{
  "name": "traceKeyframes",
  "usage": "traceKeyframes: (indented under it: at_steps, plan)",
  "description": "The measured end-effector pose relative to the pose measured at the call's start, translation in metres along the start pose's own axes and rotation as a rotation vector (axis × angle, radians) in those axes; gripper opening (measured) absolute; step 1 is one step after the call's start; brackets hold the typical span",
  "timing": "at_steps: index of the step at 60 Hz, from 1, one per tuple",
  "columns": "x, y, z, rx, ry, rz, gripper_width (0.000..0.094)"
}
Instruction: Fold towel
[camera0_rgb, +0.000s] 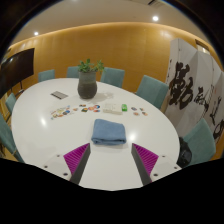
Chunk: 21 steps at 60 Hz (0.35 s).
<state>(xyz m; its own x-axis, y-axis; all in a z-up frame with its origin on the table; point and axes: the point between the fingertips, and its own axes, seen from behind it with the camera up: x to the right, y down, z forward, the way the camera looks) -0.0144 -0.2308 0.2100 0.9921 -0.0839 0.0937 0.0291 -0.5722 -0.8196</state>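
Note:
A blue towel (109, 131) lies folded in a neat rectangle on the white oval table (60, 135), just ahead of my fingers. My gripper (111, 157) is open and empty, its two magenta pads (76, 155) spread wide, one at each side of the bare tabletop in front of the towel. The fingers are clear of the towel and do not touch it.
A potted plant (88, 78) stands at the table's middle beyond the towel. Small items (124, 108) and a dark flat object (59, 95) lie around it. Teal chairs (152, 90) ring the table. A calligraphy banner (196, 92) stands to the right.

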Motion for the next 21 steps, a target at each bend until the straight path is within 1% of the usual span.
traceKeyframes:
  at_steps: [9,15,21]
  plan:
    - [-0.019,0.023,-0.064,0.005,-0.015,-0.01,0.0866]
    - [-0.026,0.032,-0.09,0.007,-0.022,-0.008,0.0865]
    - [-0.027,0.031,-0.108,0.03,-0.021,-0.005,0.0867]
